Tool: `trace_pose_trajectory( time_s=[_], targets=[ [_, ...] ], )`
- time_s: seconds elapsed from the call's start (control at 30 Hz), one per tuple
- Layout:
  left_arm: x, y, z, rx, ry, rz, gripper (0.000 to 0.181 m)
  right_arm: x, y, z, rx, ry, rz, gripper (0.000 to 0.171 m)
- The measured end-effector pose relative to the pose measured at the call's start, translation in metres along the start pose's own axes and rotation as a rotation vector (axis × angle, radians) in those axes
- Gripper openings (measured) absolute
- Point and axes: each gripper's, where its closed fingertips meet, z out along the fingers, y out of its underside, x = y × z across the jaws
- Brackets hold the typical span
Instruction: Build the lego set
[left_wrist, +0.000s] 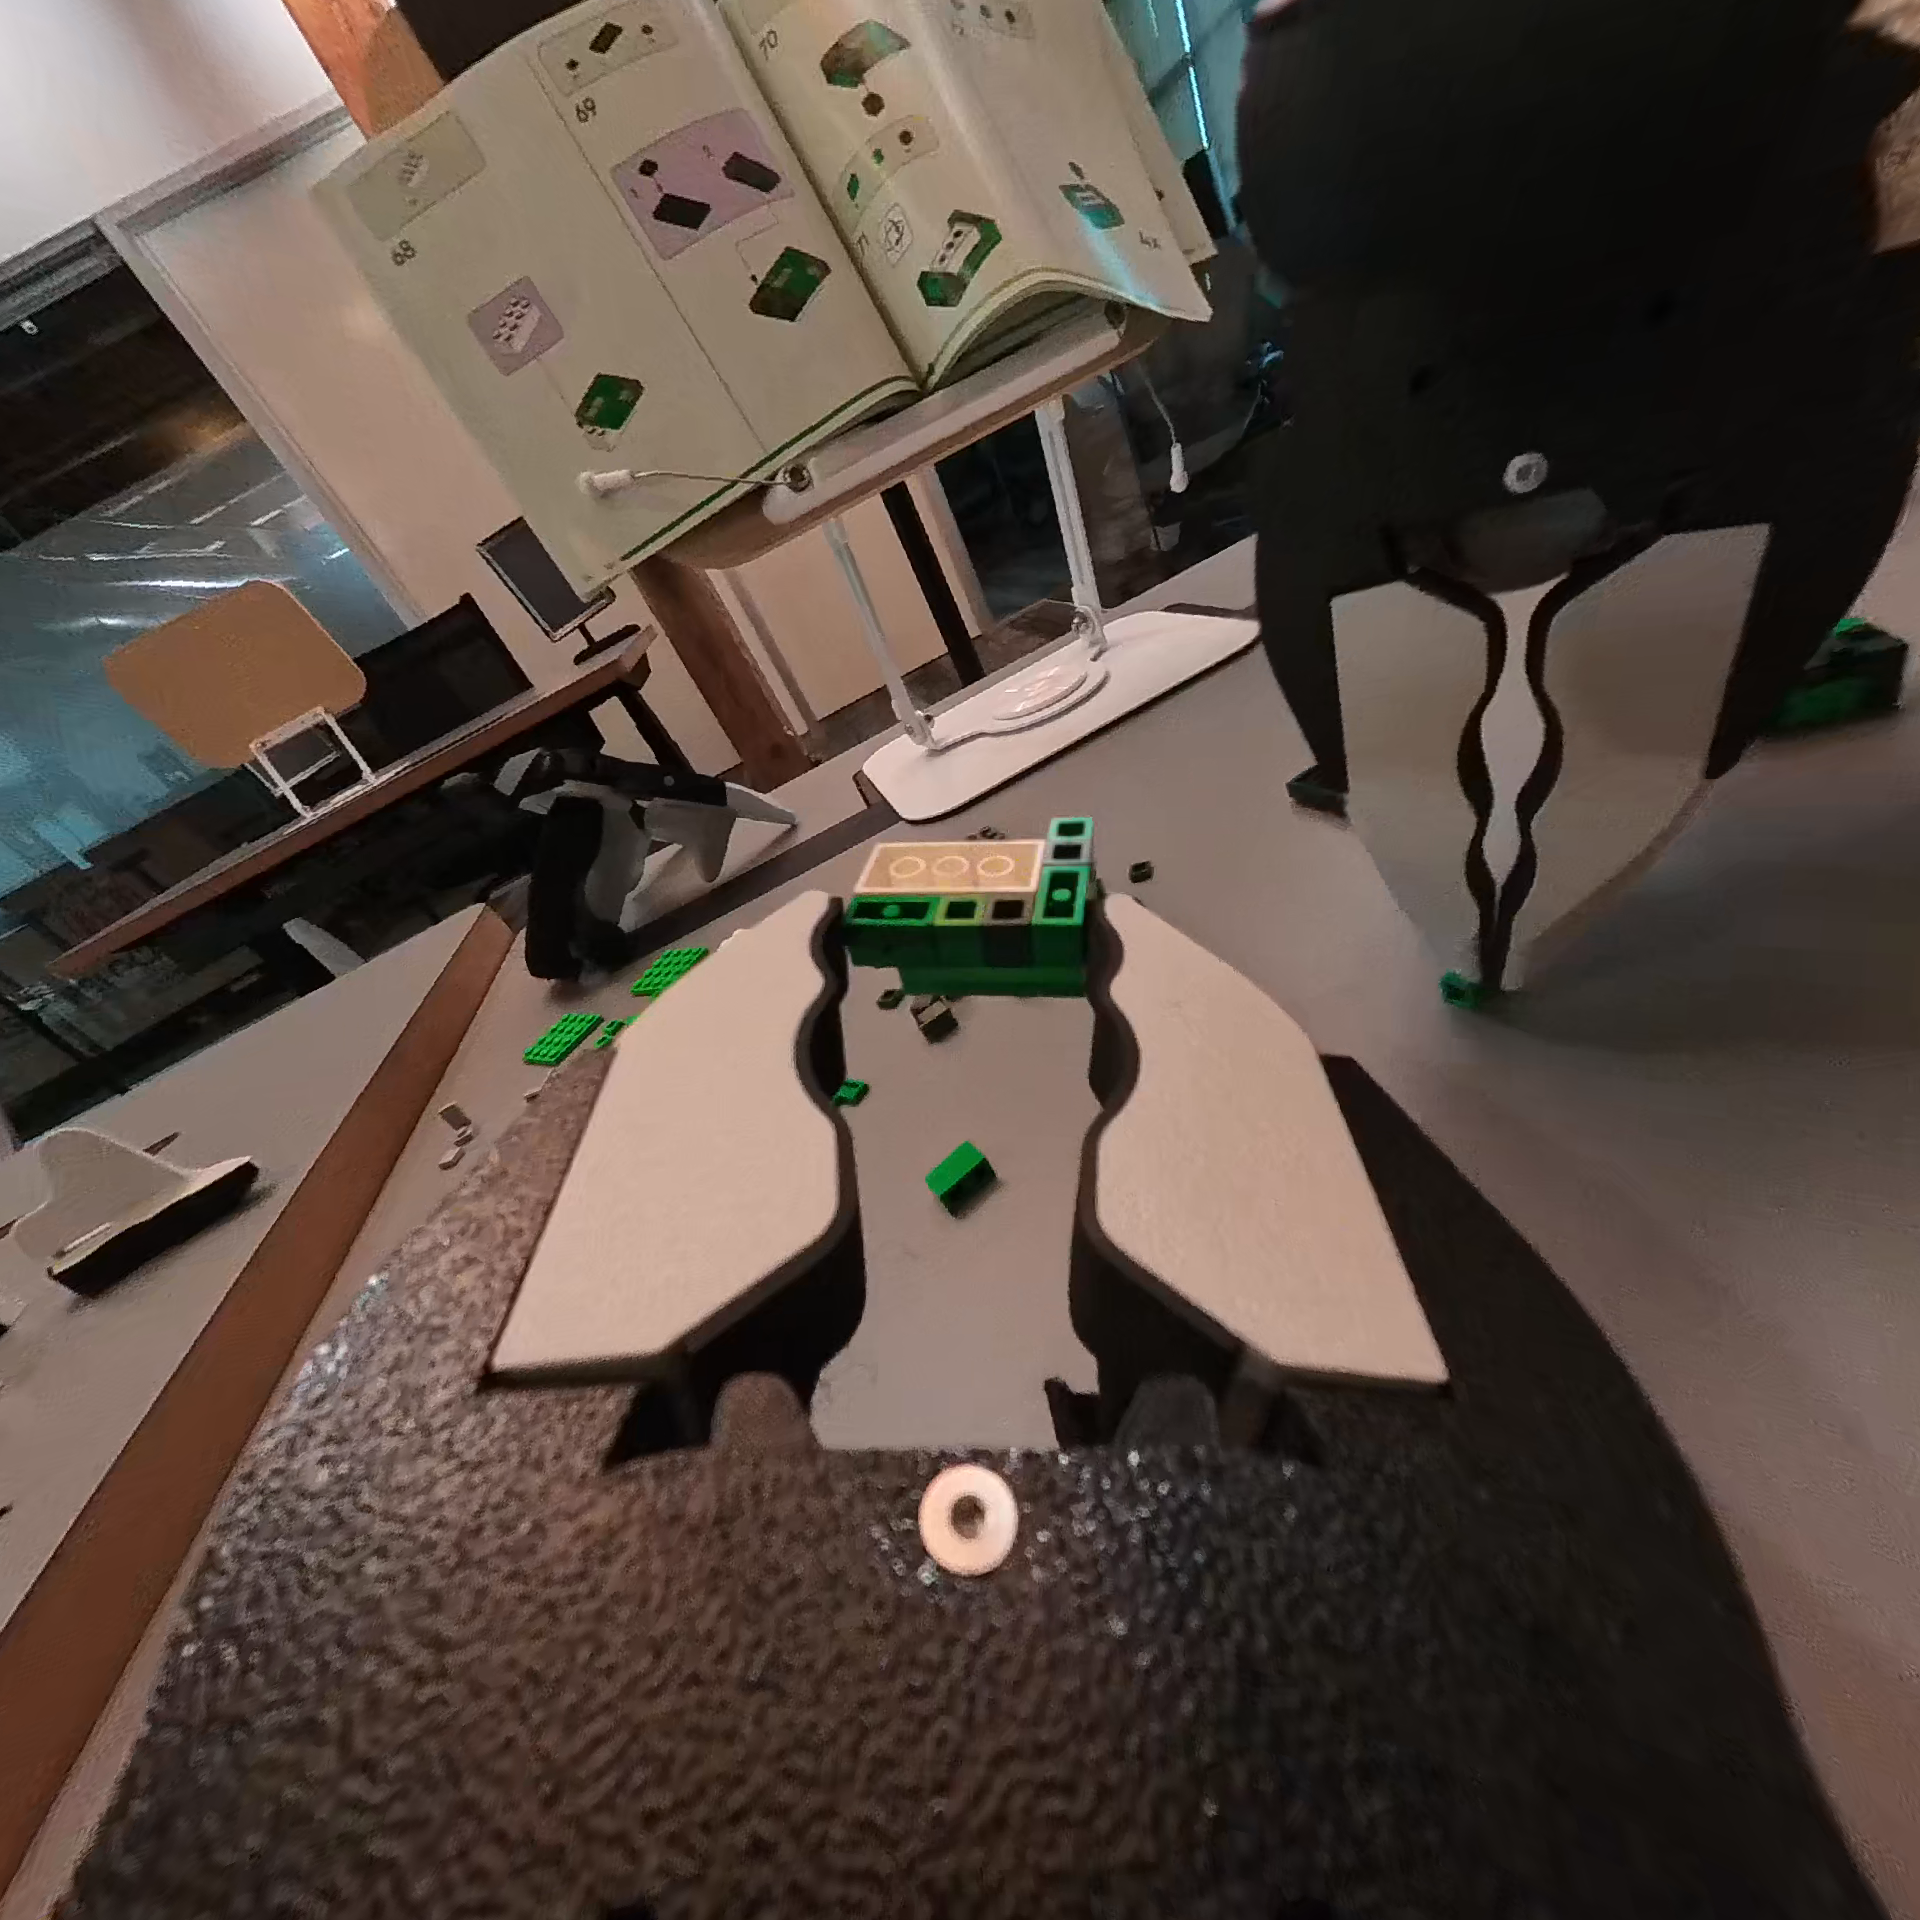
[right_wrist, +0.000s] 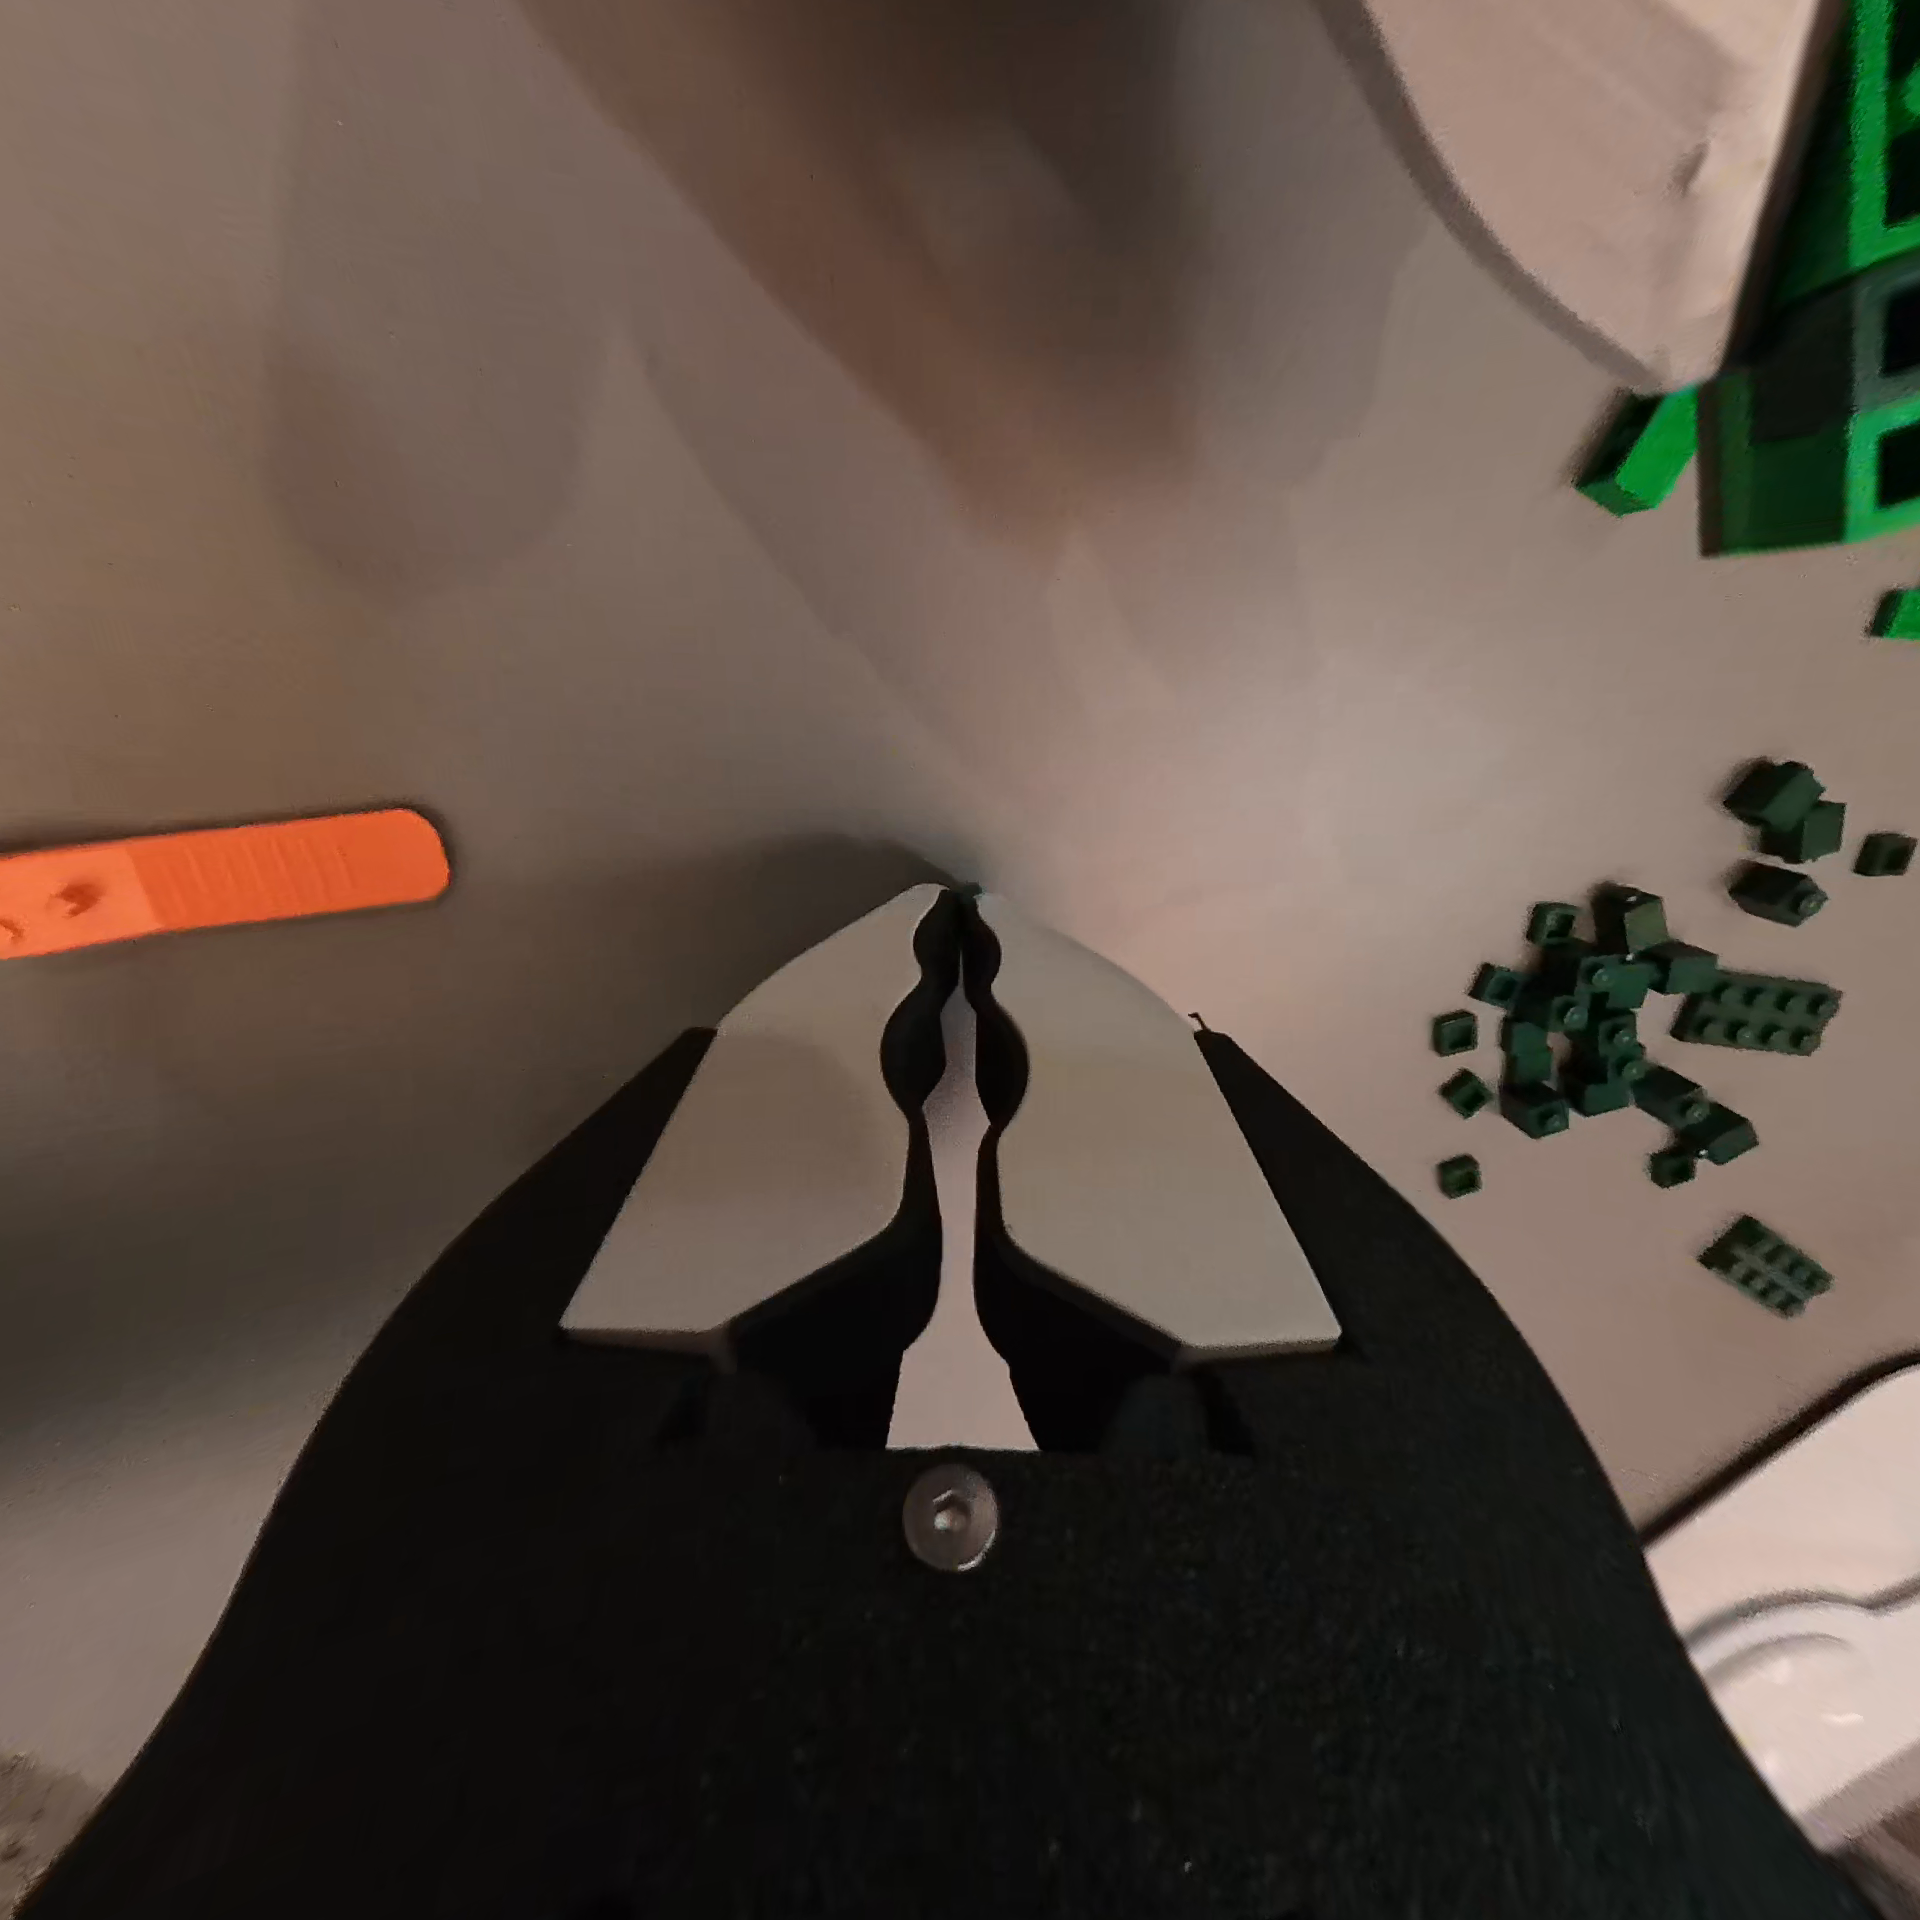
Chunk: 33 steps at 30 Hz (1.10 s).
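In the left wrist view my left gripper (left_wrist: 966, 930) is shut on a green lego build (left_wrist: 951, 873) with a white brick on top, held by its two sides above the grey table (left_wrist: 1299, 1091). The same build shows at the top right of the right wrist view (right_wrist: 1829, 416). My right gripper (right_wrist: 961, 899) is shut, tips down on the table, with a small green piece (right_wrist: 974, 890) pinched at the very tips. The left wrist view shows this gripper (left_wrist: 1488, 977) at the right with the green piece (left_wrist: 1463, 992) at its fingertips.
An open instruction booklet (left_wrist: 779, 260) rests on a white stand behind the build. Loose green plates (left_wrist: 566, 1034) and a green brick (left_wrist: 961, 1174) lie near the left gripper. A pile of dark green pieces (right_wrist: 1621, 1039) lies right of the right gripper, an orange tool (right_wrist: 229, 878) left.
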Motion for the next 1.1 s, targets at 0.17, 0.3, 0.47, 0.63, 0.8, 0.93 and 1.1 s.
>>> trace_pose_trajectory(
  time_s=[0.17,0.3,0.47,0.63,0.8,0.93,1.1],
  targets=[
    [0.003,-0.002,0.0,0.014,0.022,-0.01,0.045,-0.003,0.008,-0.008,0.07,0.041,0.066,0.012],
    [0.007,-0.001,0.001,0.006,0.031,0.01,0.045,-0.004,0.01,-0.008,0.043,0.07,0.054,0.018],
    [0.008,-0.001,0.001,0.005,0.037,0.019,0.045,0.005,0.0,-0.005,0.047,0.062,0.185,0.018],
    [0.009,0.0,0.001,0.001,0.041,0.025,0.045,0.013,-0.002,-0.006,0.042,-0.017,0.4,0.013],
    [0.003,0.003,0.001,-0.018,0.006,0.021,0.045,0.01,-0.003,-0.01,-0.011,-0.143,0.634,0.024],
    [-0.016,0.007,-0.001,-0.042,-0.094,0.001,0.045,0.014,0.001,-0.009,-0.068,-0.138,0.659,0.019],
    [-0.024,0.011,-0.003,-0.06,-0.132,-0.007,0.045,0.01,0.004,-0.001,-0.174,-0.13,0.6,0.016]
  ],
)
